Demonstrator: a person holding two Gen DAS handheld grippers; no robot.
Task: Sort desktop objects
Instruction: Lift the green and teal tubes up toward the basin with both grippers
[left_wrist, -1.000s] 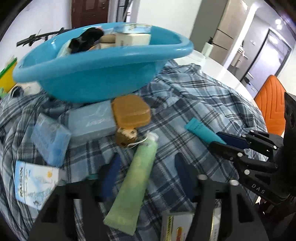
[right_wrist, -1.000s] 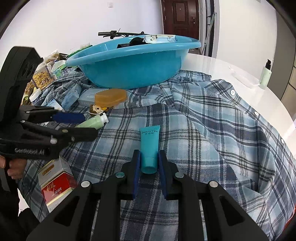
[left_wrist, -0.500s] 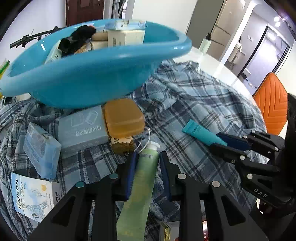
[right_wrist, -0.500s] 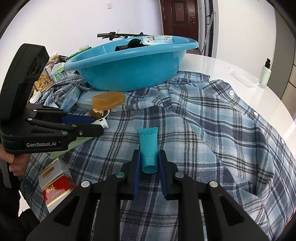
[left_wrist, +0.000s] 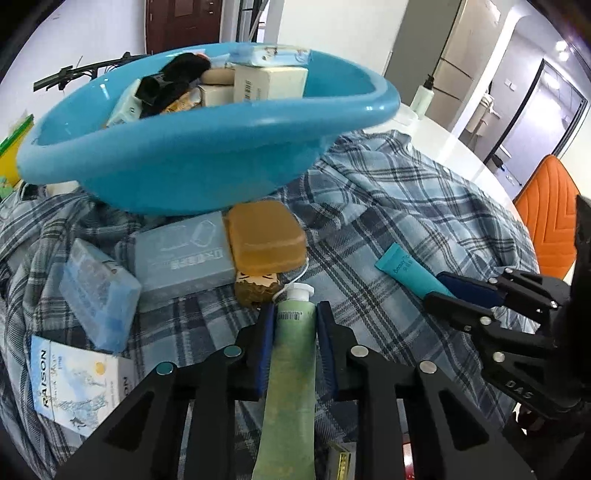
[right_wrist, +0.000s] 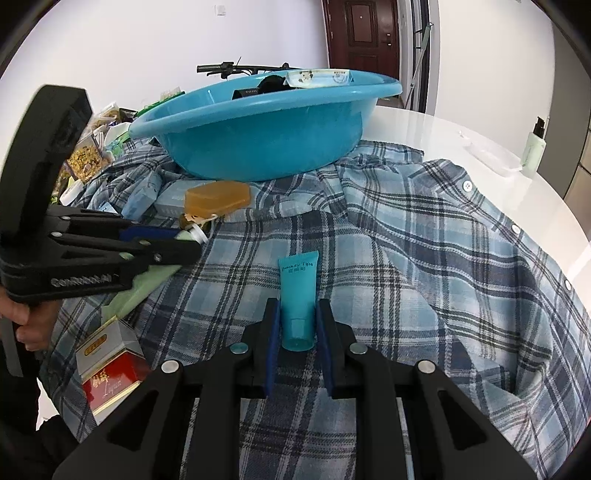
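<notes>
The left gripper (left_wrist: 294, 320) has just clamped onto the green tube (left_wrist: 291, 373), so with the right gripper (right_wrist: 297, 322) gripping the teal tube (right_wrist: 298, 295), both can go to the blue basin (left_wrist: 221, 147).

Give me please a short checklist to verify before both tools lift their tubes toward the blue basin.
1. Left tool shut on the green tube: ok.
2. Right tool shut on the teal tube: ok.
3. Grip position: left holds just below the white cap, right holds at the cap end: ok.
4. Thin white string beside the green tube's cap, possibly caught: cannot tell.
5. Free room in the blue basin, already holding boxes and a black item: cannot tell.
</notes>
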